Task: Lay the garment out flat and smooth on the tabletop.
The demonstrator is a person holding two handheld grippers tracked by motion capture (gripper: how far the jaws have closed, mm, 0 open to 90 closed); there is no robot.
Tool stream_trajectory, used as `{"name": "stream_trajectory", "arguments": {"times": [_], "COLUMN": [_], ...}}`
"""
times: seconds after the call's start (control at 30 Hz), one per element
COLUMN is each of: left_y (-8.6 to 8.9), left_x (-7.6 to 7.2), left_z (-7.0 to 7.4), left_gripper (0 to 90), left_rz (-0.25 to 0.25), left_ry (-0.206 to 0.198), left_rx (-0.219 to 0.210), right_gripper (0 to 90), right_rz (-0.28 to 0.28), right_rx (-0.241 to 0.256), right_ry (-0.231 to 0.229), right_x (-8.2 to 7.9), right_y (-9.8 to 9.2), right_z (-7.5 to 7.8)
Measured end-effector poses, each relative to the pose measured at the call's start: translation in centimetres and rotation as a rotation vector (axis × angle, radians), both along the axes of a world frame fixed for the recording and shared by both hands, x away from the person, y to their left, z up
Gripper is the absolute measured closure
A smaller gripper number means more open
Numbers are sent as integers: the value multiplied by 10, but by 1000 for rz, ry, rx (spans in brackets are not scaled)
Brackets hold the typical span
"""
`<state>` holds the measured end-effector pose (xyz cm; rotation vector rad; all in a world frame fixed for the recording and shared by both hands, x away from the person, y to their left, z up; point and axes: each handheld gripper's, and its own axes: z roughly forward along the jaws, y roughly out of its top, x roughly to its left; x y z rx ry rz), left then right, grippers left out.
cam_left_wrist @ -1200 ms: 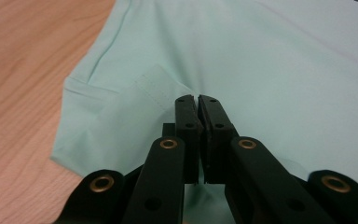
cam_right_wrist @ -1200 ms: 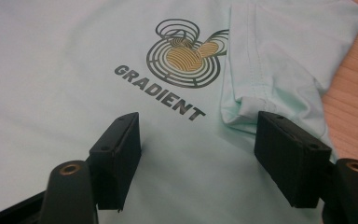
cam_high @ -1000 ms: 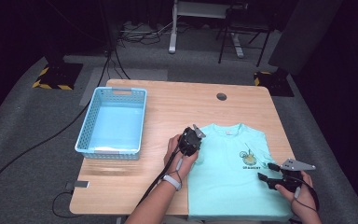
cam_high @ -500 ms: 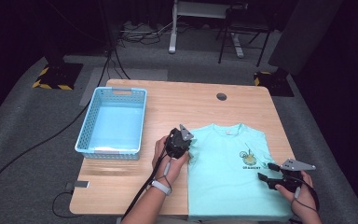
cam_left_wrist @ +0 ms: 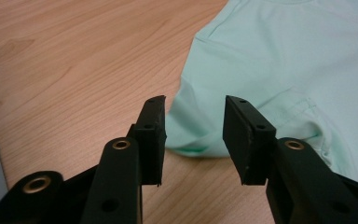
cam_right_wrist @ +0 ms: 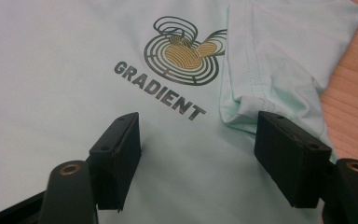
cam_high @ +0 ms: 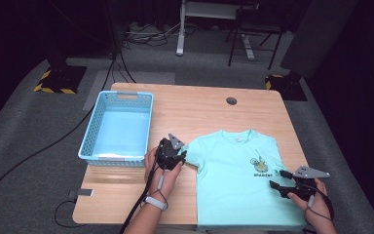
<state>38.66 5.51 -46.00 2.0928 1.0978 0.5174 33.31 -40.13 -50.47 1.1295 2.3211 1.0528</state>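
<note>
T-shirt [cam_high: 238, 178], the single one, is lying flat before us: we are holding our left gripper [cam_left_wrist: 193, 135] part-open at its sleeve, our right gripper [cam_right_wrist: 198, 149] wide over its print.

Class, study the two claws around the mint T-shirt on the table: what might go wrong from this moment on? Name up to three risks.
1. The left claw stands open at the left sleeve, whose hem curls under; closing here might pinch several layers or only the edge, which could slip.
2. The right sleeve lies folded onto the T-shirt; the open right claw may grab the body cloth along with it.
3. The T-shirt's bottom edge lies at the table edge near the person, so a pull could drag it off.
</note>
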Motion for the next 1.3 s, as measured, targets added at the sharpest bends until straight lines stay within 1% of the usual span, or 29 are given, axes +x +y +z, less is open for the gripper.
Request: {"name": "stream_trajectory", "arguments": {"times": [0.07, 0.17, 0.23, 0.27, 0.3, 0.37, 0.4, 0.43, 0.5, 0.53, 0.57, 0.6, 0.67, 0.7, 0.73, 0.8, 0.87, 0.93, 0.97, 1.0, 1.1, 1.23, 1.3], "left_y": [-3, -13, -21, -21, -30, -40, -40, -47, -59, -64, -64, -70, -72, -72, -72, -71, -66, -58, -51, -51, -37, -26, -23], "left_x": [2, 5, 7, 7, 8, 9, 9, 9, 9, 10, 10, 12, 14, 14, 14, 14, 12, 9, 5, 5, -5, -19, -25], "left_z": [2, 2, 1, 1, 0, 0, 0, 0, 1, 0, 0, -3, -8, -8, -12, -14, -15, -16, -16, -16, -18, -18, -19], "left_gripper": [550, 521, 494, 478, 461, 437, 425, 425, 380, 372, 357, 350, 346, 346, 349, 354, 369, 369, 365, 363, 360, 349, 345], "left_rz": [-8, -21, -44, -44, -66, -93, -93, -109, -136, -145, -145, -152, -152, -152, -142, -134, -118, -105, -91, -91, -75, -68, -64], "left_ry": [-1, -5, -6, -6, -6, -2, -2, -4, -4, 0, 0, 17, 35, 35, 50, 54, 59, 63, 70, 70, 76, 88, 99], "left_rx": [8, 8, -8, -8, -19, -9, -9, 0, 20, 24, 24, 35, 43, 43, 61, 64, 73, 73, 77, 77, 76, 63, 66], "right_gripper": [317, 317, 317, 317, 317, 317, 317, 317, 317, 317, 318, 318, 317, 317, 318, 318, 318, 318, 318, 318, 318, 318, 318], "right_rz": [0, 0, 0, 0, 0, 0, 0, 0, 0, 0, -1, -1, -1, -1, -1, -1, -1, -1, -1, -1, -1, -1, -1], "right_rx": [0, 0, 0, 0, 0, 0, 0, 0, 1, 1, 1, 1, 1, 1, 1, 1, 1, 2, 2, 2, 2, 2, 2], "right_ry": [0, 0, 0, 0, 0, 0, 0, 0, 0, 0, 1, 1, 1, 1, 1, 1, 1, 1, 1, 1, 1, 1, 1], "right_x": [0, 0, 0, 0, 0, 0, 0, 0, 0, 0, 0, 0, 0, 0, 0, 0, 0, 0, 0, 0, 0, 0, 0], "right_y": [0, 0, 0, 0, 0, 0, 0, 0, 0, 0, 0, 0, 0, 0, 0, 0, 0, 0, 0, 0, 0, 0, 0], "right_z": [0, 0, 0, 0, 0, 0, 0, 0, 0, 0, 0, 0, 0, 0, 0, 0, 0, 0, 0, 0, 0, 0, 0]}}
